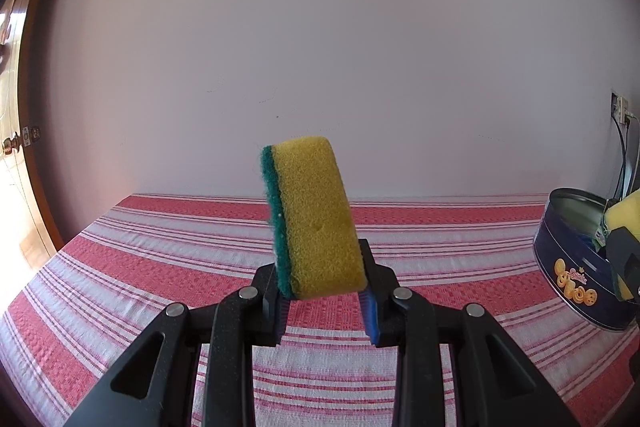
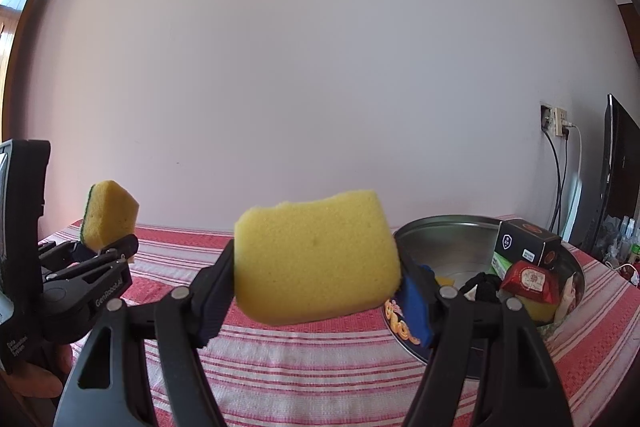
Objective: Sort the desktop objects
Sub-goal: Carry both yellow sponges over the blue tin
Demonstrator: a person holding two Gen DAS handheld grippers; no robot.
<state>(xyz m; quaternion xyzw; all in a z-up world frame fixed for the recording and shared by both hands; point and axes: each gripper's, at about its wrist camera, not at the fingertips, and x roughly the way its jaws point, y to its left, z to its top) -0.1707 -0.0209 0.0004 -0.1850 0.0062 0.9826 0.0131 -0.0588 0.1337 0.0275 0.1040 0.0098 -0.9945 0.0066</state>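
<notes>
Black linkage bars fill the bottom of both wrist views, and past them we hold a sponge in each claw. Under us spreads the red-and-white striped tablecloth [image 1: 160,259], backed by a plain pale wall [image 1: 320,27].

On the right side of the cloth sits the round dark-blue cookie tin [image 2: 404,331], lid off, already holding a black carton [image 2: 524,241], a red packet [image 2: 528,281] and some smaller bits we cannot make out.

Our right gripper [image 2: 320,279] is clamped on a yellow sponge [image 2: 316,259] held flat and broadside, its width spanning the half-spread jaws (its right end overlaps the tin's near rim in this view), well above the cloth.

Our left gripper [image 1: 324,283] is squeezed tight on a green-backed sponge [image 1: 316,219], which stands on end, tilted slightly, green scouring layer to the left, its lower end pinched between the blue pads [image 1: 370,315] and the rest jutting upward, clear of the table and well left of the tin.
</notes>
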